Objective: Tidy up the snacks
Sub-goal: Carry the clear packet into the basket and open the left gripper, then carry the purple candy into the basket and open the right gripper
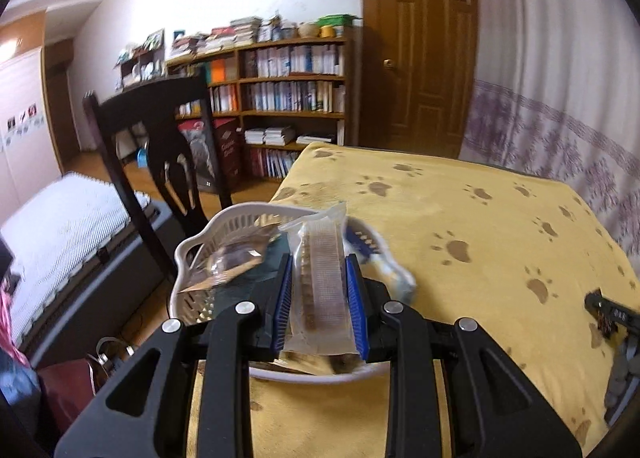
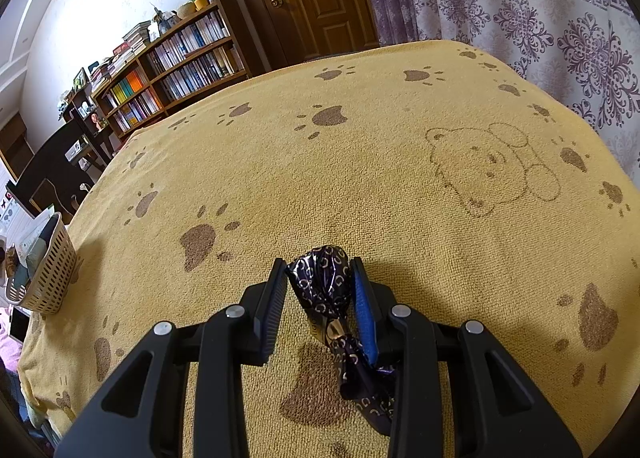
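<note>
My left tongs (image 1: 319,290) pinch a cracker pack (image 1: 322,278) above the basket (image 1: 208,234); my right tongs (image 2: 320,298) clamp a dark wrapped candy (image 2: 322,278), whose slick foil may slip out.

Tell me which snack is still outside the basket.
The dark foil-wrapped candy between the right gripper fingers, over bare cloth. The clear wafer pack in the left gripper is already above the basket.

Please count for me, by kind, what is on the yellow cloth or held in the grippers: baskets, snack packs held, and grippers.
Baskets: 1, the basket.
Snack packs held: 2, the clear wafer pack and the dark foil candy.
Grippers: 2, the left gripper and the right gripper.
Total: 5. More packs lie in the basket, uncounted.
</note>
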Demonstrator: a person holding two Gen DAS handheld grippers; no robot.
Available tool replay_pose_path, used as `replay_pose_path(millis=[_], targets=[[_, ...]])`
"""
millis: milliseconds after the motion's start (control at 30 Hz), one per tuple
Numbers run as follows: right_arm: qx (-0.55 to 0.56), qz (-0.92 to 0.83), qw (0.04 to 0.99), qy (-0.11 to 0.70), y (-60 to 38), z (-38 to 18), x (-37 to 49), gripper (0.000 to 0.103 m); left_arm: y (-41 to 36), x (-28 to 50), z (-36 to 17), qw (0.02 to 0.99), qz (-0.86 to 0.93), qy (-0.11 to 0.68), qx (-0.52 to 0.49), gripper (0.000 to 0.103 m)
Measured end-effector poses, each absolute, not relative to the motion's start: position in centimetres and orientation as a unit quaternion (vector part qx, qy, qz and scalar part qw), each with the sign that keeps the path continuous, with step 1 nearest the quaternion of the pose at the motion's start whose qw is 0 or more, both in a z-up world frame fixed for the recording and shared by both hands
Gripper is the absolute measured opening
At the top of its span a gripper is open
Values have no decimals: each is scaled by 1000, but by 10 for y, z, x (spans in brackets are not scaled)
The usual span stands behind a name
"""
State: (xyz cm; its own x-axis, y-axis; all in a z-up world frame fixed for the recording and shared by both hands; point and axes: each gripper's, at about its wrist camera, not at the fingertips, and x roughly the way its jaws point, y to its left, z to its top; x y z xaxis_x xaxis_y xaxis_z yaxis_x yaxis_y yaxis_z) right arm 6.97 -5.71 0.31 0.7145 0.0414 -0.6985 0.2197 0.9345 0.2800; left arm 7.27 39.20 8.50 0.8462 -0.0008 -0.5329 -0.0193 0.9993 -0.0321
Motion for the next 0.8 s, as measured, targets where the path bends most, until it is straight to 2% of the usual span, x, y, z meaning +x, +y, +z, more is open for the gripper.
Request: replay_pose_path(millis=[133,300,433,567,733,800], targets=[[174,-49,909,375,-57,3,69,33,404,78,77,958,9,284,-29,32],[175,-49,910,374,-58,3,70,33,402,70,80,962,5,273,-21,54],[173,-50,911,370,-60,6,69,33,407,57,88,967,2,256,-12,57],[174,-43,913,366,-61,10,70,33,417,41,92,969,9,245,-5,64],[202,-5,910,361,-51,17,72,33,423,26,90,971,7,241,13,65],[200,14,914,354,-39,25,73,33,424,22,89,971,7,240,20,71]])
